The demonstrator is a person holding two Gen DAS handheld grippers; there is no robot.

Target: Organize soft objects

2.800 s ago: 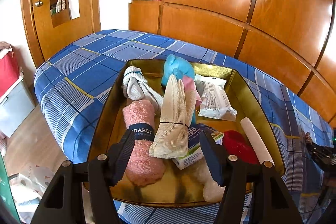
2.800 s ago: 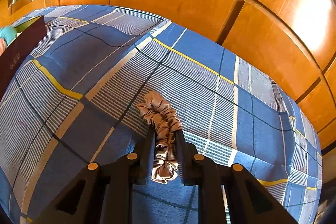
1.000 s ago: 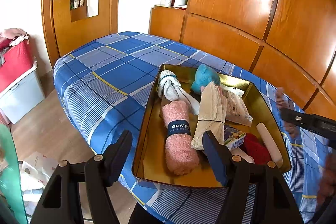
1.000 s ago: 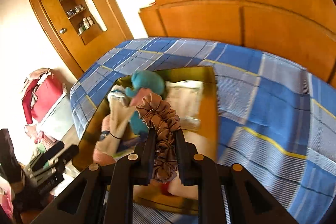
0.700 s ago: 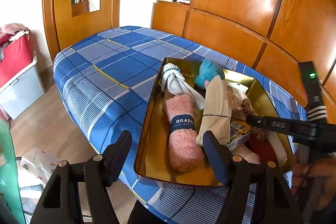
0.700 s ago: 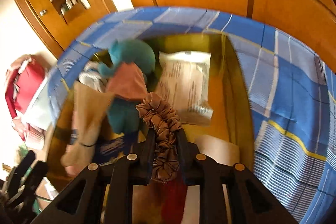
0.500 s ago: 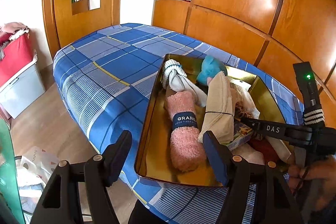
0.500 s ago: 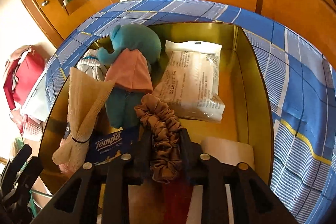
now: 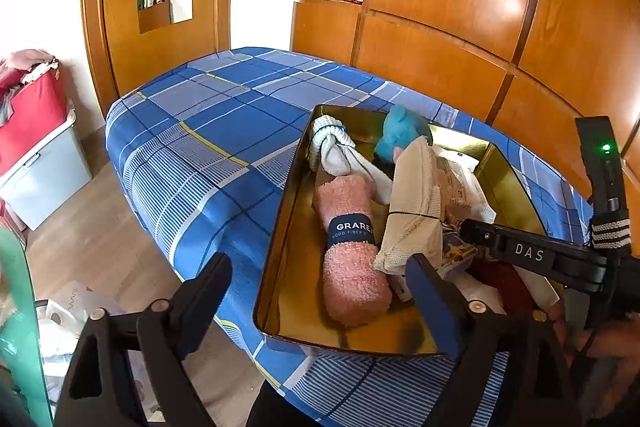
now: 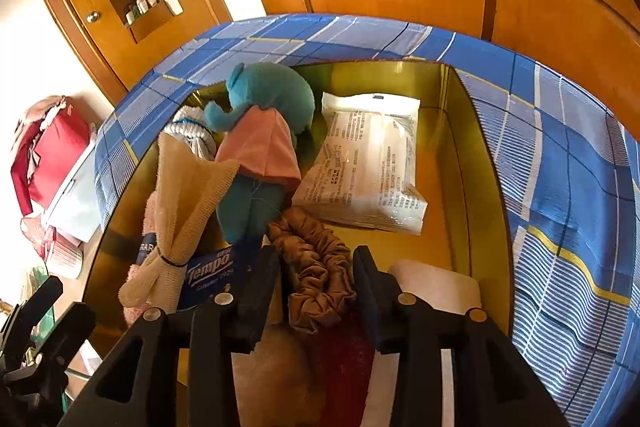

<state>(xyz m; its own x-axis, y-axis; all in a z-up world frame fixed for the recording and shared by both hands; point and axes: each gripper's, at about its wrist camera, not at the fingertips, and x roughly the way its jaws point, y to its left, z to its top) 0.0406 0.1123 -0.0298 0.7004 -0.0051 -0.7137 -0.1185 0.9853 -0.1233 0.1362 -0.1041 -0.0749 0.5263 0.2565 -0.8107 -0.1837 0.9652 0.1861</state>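
1. Right tool [image 10: 314,269] reaches down into the gold tray [image 10: 468,163]; its jaws have just been opening and now stand a little apart, with the brown scrunchie [image 10: 316,267] lying loose between them, the pads no longer squeezing it.
2. Scrunchie rests inside the tray, its far end against the teal plush toy [image 10: 264,131], just beside the white packet [image 10: 368,171] and a blue Tempo tissue pack [image 10: 212,269].
3. Left tool [image 9: 316,291] hangs over the near edge of the tray [image 9: 276,259] on the bed [image 9: 208,131]; its jaws have just been opening and stand wide, with nothing held between them.
4. From the left wrist view, a pink rolled towel [image 9: 352,247] with a dark label lies along the tray's left side, a beige tied cloth [image 9: 414,207] leans beside it, and a knotted white sock [image 9: 340,153] sits at the far end near the plush toy.
5. Right tool's black body crosses the tray from the right there.
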